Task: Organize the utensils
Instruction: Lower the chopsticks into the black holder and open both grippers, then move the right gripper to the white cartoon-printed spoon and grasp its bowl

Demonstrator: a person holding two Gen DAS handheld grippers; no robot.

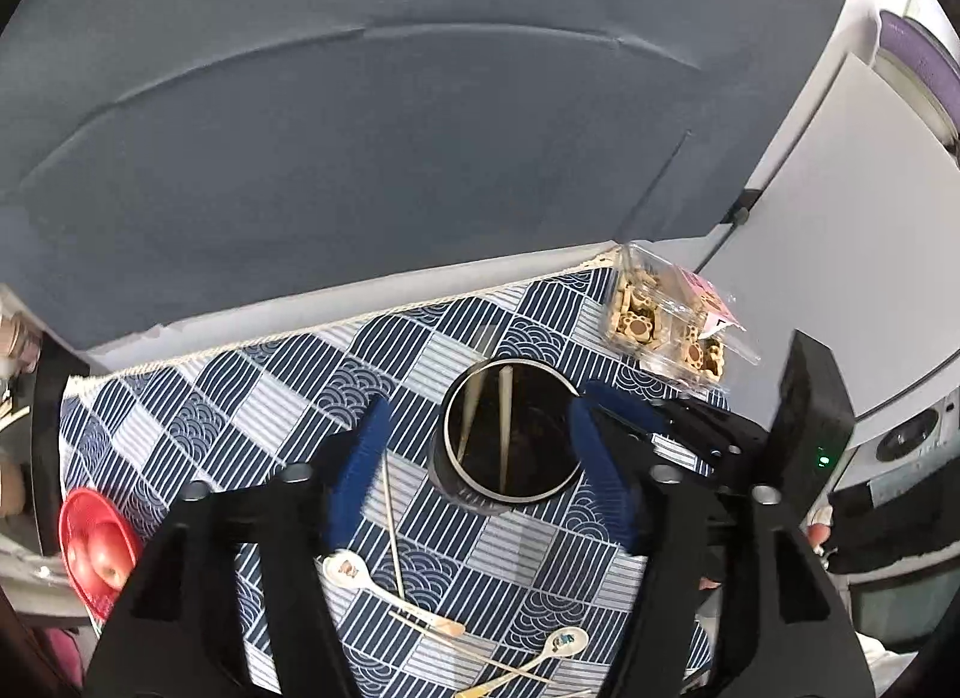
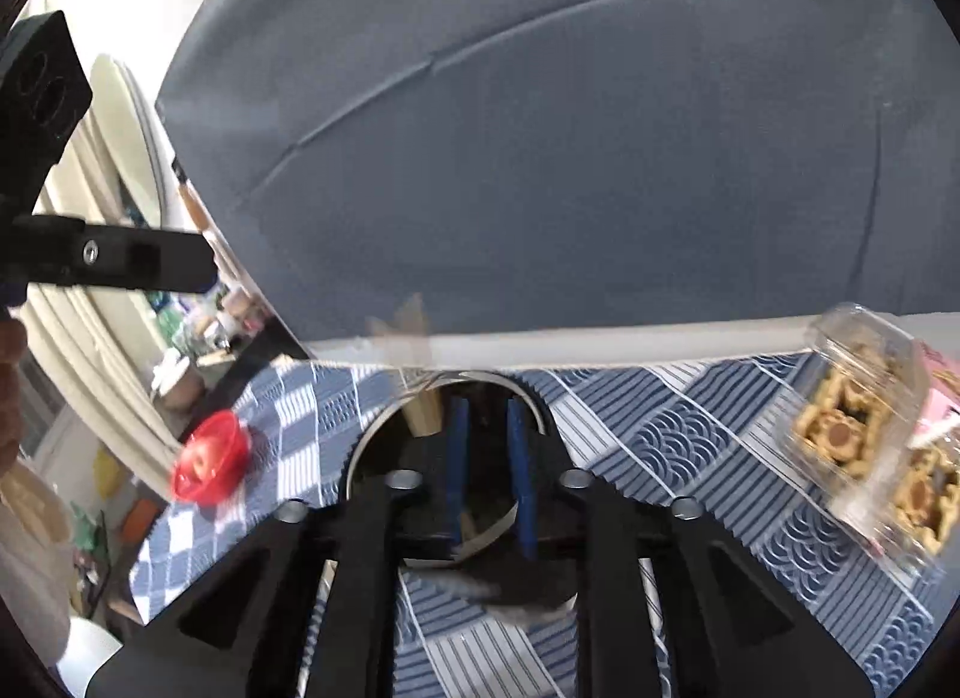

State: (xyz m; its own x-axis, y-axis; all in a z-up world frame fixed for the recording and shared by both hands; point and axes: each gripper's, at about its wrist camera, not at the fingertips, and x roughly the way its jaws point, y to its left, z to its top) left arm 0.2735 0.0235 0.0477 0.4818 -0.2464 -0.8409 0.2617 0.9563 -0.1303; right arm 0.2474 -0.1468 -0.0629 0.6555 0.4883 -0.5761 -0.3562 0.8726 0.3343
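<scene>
Over the blue-and-white patterned tablecloth (image 1: 252,410), the left gripper (image 1: 474,470) is wide open, holding nothing, its fingers straddling the black cylindrical utensil holder (image 1: 507,446), which already holds two pale chopsticks (image 1: 504,416). Right gripper (image 2: 489,470) is slightly open above the holder's mouth; blurred, but looks empty. Step: fetch the next piece. A loose chopstick (image 1: 393,536) and two white ceramic spoons (image 1: 348,569) lie near the front edge. Room is tight: the clear cookie box (image 1: 666,320) and red plastic lid (image 1: 90,542) flank the work area.
</scene>
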